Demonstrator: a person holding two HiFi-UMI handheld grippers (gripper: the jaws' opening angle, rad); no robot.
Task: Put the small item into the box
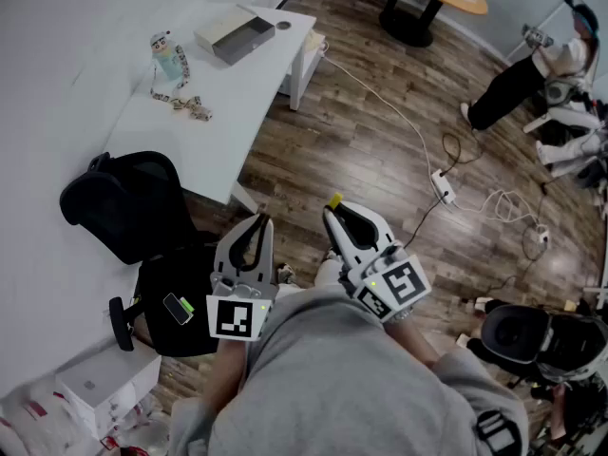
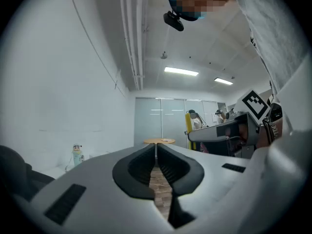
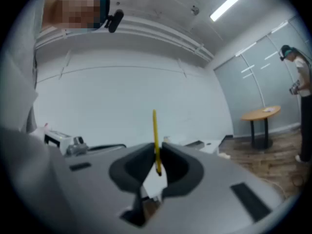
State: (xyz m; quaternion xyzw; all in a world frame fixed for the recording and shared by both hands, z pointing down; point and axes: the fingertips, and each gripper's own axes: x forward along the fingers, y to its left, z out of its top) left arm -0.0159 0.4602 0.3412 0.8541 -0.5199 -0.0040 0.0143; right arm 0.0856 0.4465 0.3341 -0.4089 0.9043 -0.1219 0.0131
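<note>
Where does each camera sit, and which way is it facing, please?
Head view: on the head, steeply down at floor and white table; torso, left gripper, right gripper show.
Left gripper view: on left gripper, along its shut jaws toward round table.
Right gripper view: on right gripper, along jaws shut on yellow stick, toward wall.
Shared: that round table.

Grey sweatshirt (image 1: 332, 378); the left gripper (image 1: 258, 224) and right gripper (image 1: 332, 211) are pale grey, black-padded, each with a black-and-white marker cube (image 1: 237, 318)

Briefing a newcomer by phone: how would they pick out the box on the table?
Find the white table against the wall. At its far end lies the flat box, half white, half grey, unlike the upright pale-green figurine nearby.
</note>
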